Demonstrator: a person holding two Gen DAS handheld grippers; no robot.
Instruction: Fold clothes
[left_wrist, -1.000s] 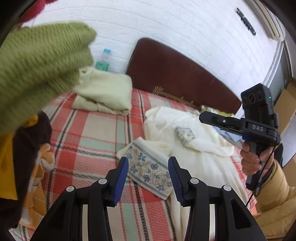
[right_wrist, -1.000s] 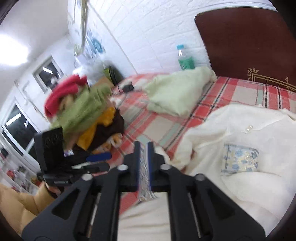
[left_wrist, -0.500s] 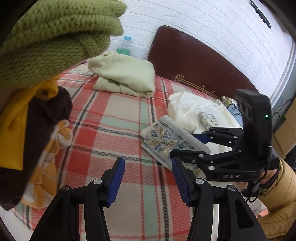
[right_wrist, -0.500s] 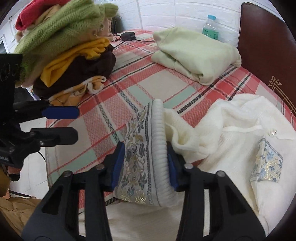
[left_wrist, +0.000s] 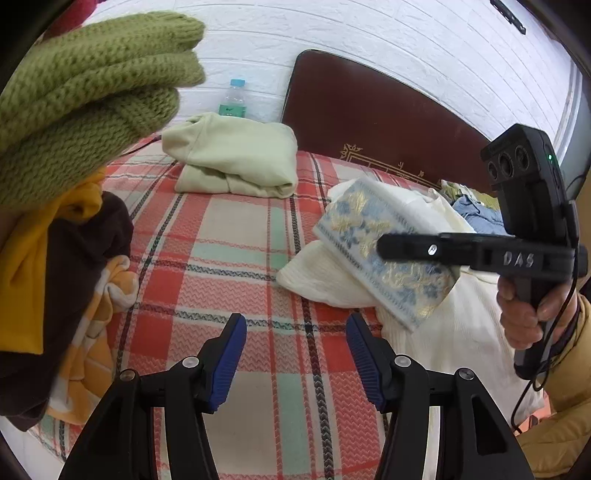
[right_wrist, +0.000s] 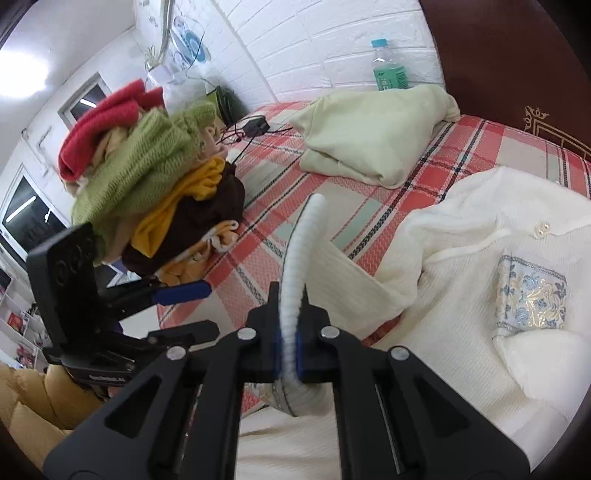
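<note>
right gripper: fingers clamped on embroidered cuff of cream sweater, cuff lifted off bed | left gripper: fingers apart, holding nothing, above plaid bedspread

Right gripper is clamped tight; left gripper gapes wide, empty.

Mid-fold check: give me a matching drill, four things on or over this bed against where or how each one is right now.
Things:
1. embroidered cuff
2. pale green garment
3. water bottle
4. left gripper

States:
A. open, holding nothing, over the plaid bedspread
B. standing against the white brick wall
C. clamped in the right gripper, lifted
D. folded, lying near the headboard

Pairs: 1-C, 2-D, 3-B, 4-A
</note>
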